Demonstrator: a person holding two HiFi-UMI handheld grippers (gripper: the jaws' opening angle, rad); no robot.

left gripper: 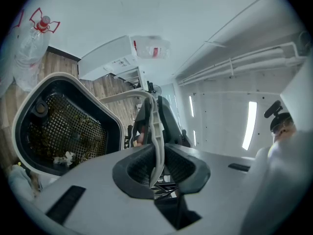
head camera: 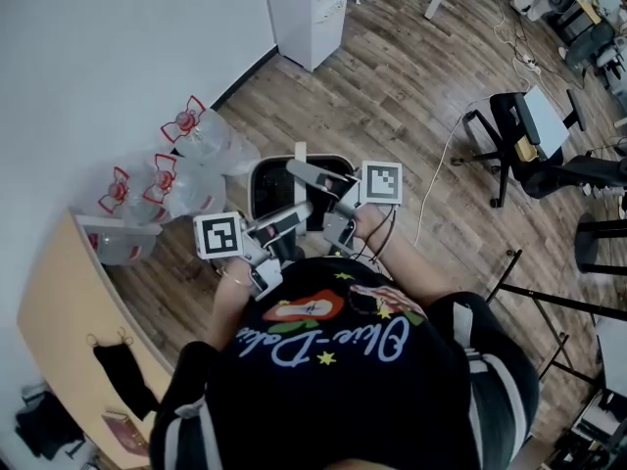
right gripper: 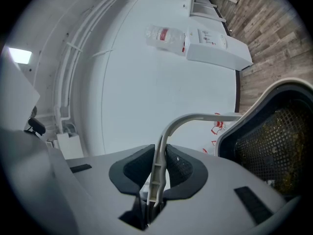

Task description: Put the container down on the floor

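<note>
Slumping against the white wall at far left, clear bags of red-capped bottles sit beside a wooden desk, with plank floor running on in front of the person. Next comes the left gripper, its jaws pinched down on a thin grey handle with only the handle's own thickness between the pads. It points level, which likely lets the handle's weight bear across the pads instead of pulling out of them. At centre, the container, a white-rimmed bin with a black mesh liner and a few scraps in it, hangs mouth-up below the two grippers. It is close before the person's chest and, by the look of it, not yet on the floor. The right gripper takes the same handle from the opposite side, its jaws likewise closed to a narrow slit around it. Holding the handle from both sides shares the load and probably keeps the bin from swinging or tipping out its contents. Lowering both hands together appears to be what remains. To the right, well apart, an office chair stands out of the way.
</note>
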